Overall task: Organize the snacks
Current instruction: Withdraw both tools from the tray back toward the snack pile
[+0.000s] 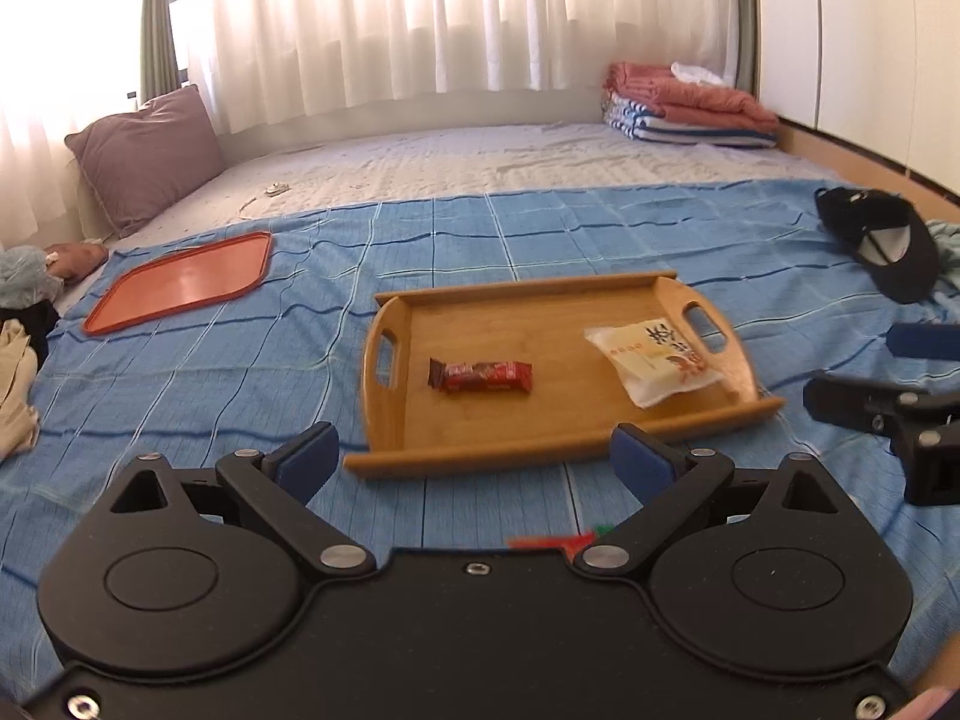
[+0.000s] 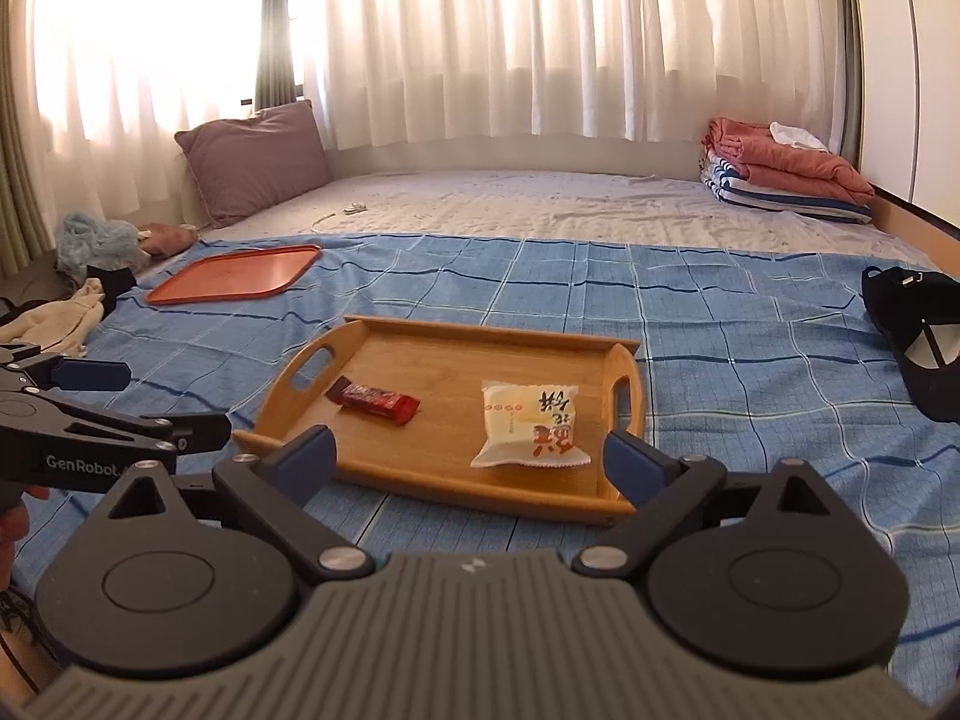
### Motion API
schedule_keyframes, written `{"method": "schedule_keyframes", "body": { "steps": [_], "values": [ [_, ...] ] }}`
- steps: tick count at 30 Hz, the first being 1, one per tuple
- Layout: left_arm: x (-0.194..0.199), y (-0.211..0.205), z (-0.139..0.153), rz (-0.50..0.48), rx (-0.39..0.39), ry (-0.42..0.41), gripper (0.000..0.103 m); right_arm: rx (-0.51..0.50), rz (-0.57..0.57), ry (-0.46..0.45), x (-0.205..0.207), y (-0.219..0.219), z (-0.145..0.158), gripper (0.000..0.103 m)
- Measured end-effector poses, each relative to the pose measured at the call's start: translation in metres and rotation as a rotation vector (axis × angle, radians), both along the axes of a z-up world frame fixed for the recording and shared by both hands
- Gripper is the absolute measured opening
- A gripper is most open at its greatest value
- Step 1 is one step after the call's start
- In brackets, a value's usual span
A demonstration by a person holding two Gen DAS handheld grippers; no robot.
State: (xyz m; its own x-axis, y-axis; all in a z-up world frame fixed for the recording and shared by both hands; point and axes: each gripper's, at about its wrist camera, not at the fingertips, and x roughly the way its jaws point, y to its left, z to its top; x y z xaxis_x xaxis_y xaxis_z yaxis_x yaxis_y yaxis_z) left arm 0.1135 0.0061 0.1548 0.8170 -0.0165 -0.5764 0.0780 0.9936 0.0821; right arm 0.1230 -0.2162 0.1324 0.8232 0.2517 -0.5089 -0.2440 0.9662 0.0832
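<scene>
A wooden tray (image 1: 480,441) (image 2: 420,474) with handles lies on the blue checked blanket. In it lie a red snack bar (image 1: 480,376) (image 2: 373,399) at the left and a white and yellow snack packet (image 1: 657,360) (image 2: 529,425) at the right. An empty orange tray (image 1: 180,281) (image 2: 237,273) lies further back at the left. My left gripper (image 1: 474,462) is open and empty, just short of the wooden tray's near edge. My right gripper (image 2: 468,462) is open and empty, over the tray's near edge, close to the white packet. Each gripper shows at the side of the other's view.
A black cap (image 1: 882,243) (image 2: 918,330) lies on the blanket at the right. A purple pillow (image 1: 144,156) (image 2: 252,159) leans at the back left, folded blankets (image 1: 690,105) (image 2: 786,180) at the back right. Loose clothes (image 2: 60,312) lie at the left edge.
</scene>
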Motion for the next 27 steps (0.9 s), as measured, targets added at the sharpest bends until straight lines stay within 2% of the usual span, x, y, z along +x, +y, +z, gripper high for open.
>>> {"method": "schedule_keyframes", "body": {
  "steps": [8,13,21,27],
  "values": [
    [-0.057,0.01,-0.01,0.015,-0.046,-0.027,0.098,-0.006,0.03,-0.017,-0.054,0.003,-0.015,0.1],
    [-0.079,0.013,-0.026,0.022,-0.066,-0.032,0.098,-0.007,0.028,-0.026,-0.077,0.006,-0.034,0.101],
    [-0.088,0.016,-0.069,0.046,-0.068,-0.049,0.099,0.007,0.01,-0.014,-0.091,0.015,-0.076,0.101],
    [-0.084,0.017,-0.103,0.055,-0.049,-0.078,0.099,-0.046,-0.054,-0.109,-0.103,0.027,-0.103,0.101]
  ]
}}
